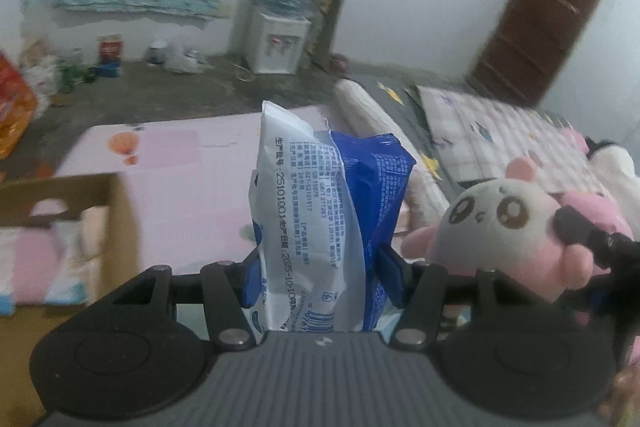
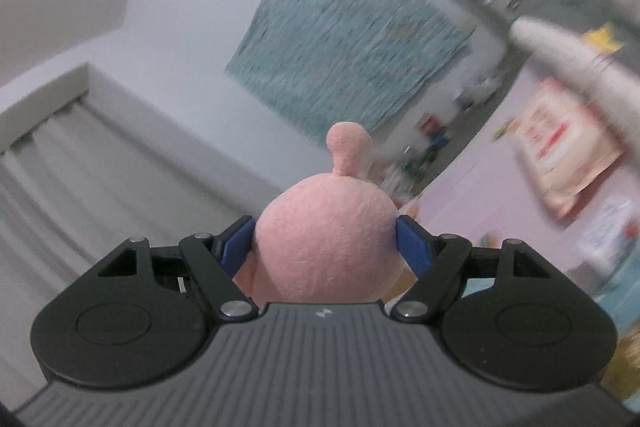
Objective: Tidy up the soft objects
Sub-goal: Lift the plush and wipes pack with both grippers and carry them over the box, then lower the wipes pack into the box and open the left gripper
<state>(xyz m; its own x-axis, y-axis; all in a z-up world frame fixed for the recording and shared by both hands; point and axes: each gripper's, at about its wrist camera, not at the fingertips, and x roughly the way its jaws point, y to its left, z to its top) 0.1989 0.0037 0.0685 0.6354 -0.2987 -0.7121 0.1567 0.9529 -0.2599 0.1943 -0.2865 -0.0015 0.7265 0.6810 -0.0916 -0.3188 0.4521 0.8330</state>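
Observation:
My left gripper [image 1: 318, 259] is shut on a white and blue plastic pack [image 1: 320, 195] that stands up between its blue pads, lifted above a pink mat [image 1: 180, 163]. My right gripper [image 2: 326, 243] is shut on a pink plush toy [image 2: 324, 247]; its round pink back and one small ear fill the gap between the pads. In the left wrist view the same plush toy [image 1: 500, 223] shows its white face with big brown eyes at the right, with the right gripper's black finger [image 1: 580, 231] against it.
An open cardboard box [image 1: 72, 223] with soft packs inside sits at the lower left. A water dispenser [image 1: 280, 39] stands by the far wall, a brown door [image 1: 540, 23] at the right. A checked quilt [image 1: 500, 135] and more plush lie on the bed.

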